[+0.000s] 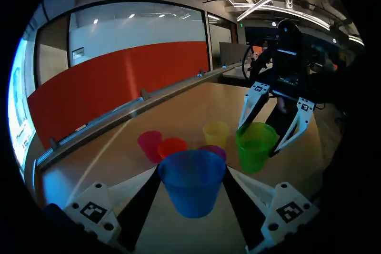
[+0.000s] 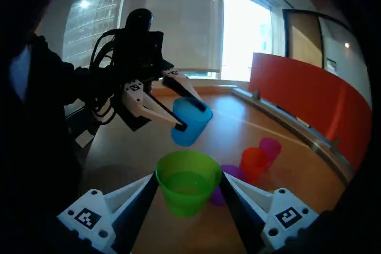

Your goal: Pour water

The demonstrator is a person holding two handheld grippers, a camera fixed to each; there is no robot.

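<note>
The left gripper [image 1: 193, 174] was closed partway, both fingers pressing the sides of a blue cup [image 1: 193, 192] just under its rim, a hold that left the mouth free for pouring. Ahead of it and to its right, the right gripper [image 1: 257, 140] clamped a green cup [image 1: 255, 151] the same way, upright, with what looked like a little water in the bottom. In the right gripper view the blue cup hung beyond the green one and higher, clear of the table [image 1: 190, 106] and tipped slightly. I judged this as lining up a pour, though whether the blue cup held water could not be told. A pink cup [image 1: 150, 143], an orange cup [image 1: 171, 147], a yellow cup [image 1: 216, 132] and a purple cup [image 1: 215, 150] stood just past the left gripper's fingertips, spare and out of the pouring line.
</note>
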